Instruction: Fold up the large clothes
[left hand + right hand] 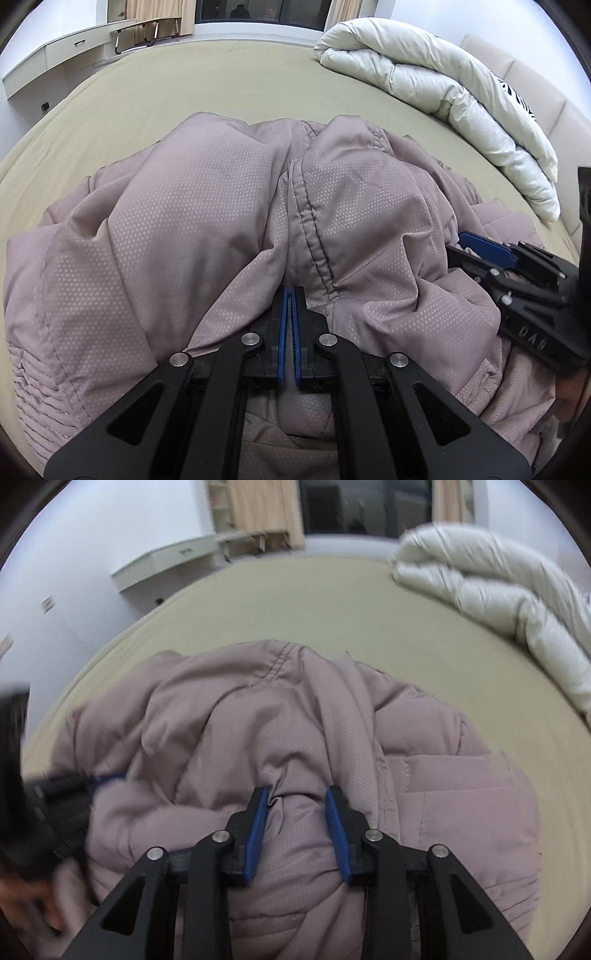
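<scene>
**Left clamped on jacket, right jaws apart around a fold**

Left gripper (290,295): blue pads pressed together, thin fold of the mauve puffer jacket (207,221) pinched between them at the near edge. Right gripper (297,794): jaws apart, a bunched ridge of jacket sits between the pads; the left pad touches the fabric, can't tell if the right one does. In the left wrist view it shows at the right edge, fingers on the jacket's right side.

Jacket lies crumpled in a heap on the near part of the bed (221,81), olive-tan sheet, flat. Fabric is matte, dotted weave, stitched seam running down the middle, quilted ribbing at near left.

Far right: white duvet (443,88), puffy, folded over, well apart from the jacket. Padded beige headboard (532,85) behind it. Far left: white desk (66,51) at the wall.
</scene>
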The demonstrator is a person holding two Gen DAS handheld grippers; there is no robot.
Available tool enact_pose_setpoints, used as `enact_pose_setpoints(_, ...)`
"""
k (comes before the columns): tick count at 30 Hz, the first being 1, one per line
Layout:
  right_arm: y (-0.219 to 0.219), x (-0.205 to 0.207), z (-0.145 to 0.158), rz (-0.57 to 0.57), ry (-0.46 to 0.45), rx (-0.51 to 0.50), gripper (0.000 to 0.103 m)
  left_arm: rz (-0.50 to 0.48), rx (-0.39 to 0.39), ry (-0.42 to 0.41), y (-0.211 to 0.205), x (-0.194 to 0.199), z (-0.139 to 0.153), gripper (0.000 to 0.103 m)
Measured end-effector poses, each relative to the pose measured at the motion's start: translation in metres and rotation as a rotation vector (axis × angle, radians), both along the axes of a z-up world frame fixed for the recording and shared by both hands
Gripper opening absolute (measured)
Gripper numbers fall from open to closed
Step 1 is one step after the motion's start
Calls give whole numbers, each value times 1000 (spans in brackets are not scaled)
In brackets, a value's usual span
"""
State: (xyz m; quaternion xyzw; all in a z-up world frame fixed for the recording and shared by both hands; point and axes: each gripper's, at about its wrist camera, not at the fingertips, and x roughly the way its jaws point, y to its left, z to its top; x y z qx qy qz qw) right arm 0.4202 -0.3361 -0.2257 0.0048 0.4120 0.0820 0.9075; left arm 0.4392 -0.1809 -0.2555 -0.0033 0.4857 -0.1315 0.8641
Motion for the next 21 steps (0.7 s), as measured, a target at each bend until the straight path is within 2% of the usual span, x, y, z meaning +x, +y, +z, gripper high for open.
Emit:
enact_pose_setpoints(2,3,-1,2,-4,1,-15,38,10,-25,21,4,1,7,2)
enact_pose_setpoints(4,-5,5,20,-46,46,12,35,34,-55,31,10,-5,21,2)
enact_pose_setpoints(5,-8,-4,33,-69,31,31,35,49,-64,13,13,-11,30,2)
enact_pose_setpoints(7,-9,-23,63,-59,-55,65,35,63,-86,-57,18,-31,52,2)
enact_pose_setpoints(9,1,-37,72,-16,-68,71,35,48,-83,-78,13,-44,57,2)
enact_pose_setpoints(11,19,-39,58,44,-31,47,35,28,-47,-37,5,-42,43,2)
enact_pose_setpoints(14,37,-28,5,66,112,21,37,48,-65,8,8,-34,25,2)
enact_pose_setpoints(15,37,-29,-4,73,76,15,36,48,-64,10,8,-34,27,2)
enact_pose_setpoints(16,37,-31,-5,77,62,18,36,44,-61,11,8,-35,32,2)
enact_pose_setpoints(19,29,-31,12,32,97,52,36,51,-84,-38,21,-54,57,2)
enact_pose_setpoints(20,25,-37,22,8,81,65,38,65,-96,-66,29,-63,68,2)
enact_pose_setpoints(21,19,-46,35,-13,37,76,44,91,-112,-107,41,-75,79,2)
